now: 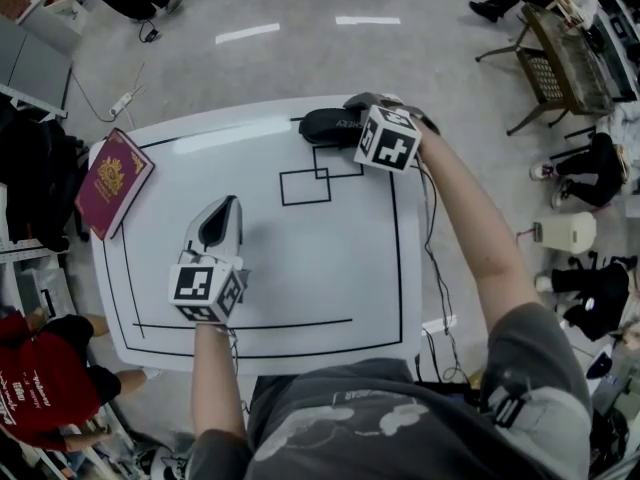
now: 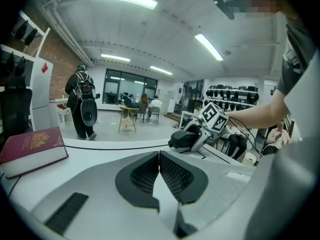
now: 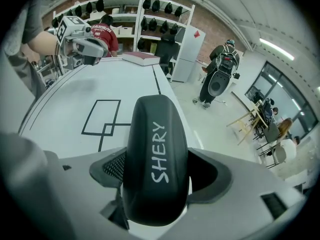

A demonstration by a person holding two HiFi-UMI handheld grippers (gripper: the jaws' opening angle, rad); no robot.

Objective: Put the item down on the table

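A black glasses case [image 3: 156,159] with "SHERY" in white print lies lengthwise between the jaws of my right gripper [image 3: 156,184], which is shut on it. In the head view the glasses case [image 1: 328,125] is at the far edge of the white table [image 1: 330,288], with the right gripper [image 1: 345,125] reaching in from the right. From the left gripper view the glasses case [image 2: 186,138] sits low over the tabletop; I cannot tell if it touches. My left gripper [image 1: 222,223] rests near the table's front left, shut with nothing in it, its pads [image 2: 172,176] meeting at the tip.
A maroon passport-style book [image 1: 113,181] lies at the table's left edge. Two overlapping black taped squares [image 1: 305,186] mark the middle, inside a taped border. People, a wooden chair [image 1: 560,63] and shelving stand around the table.
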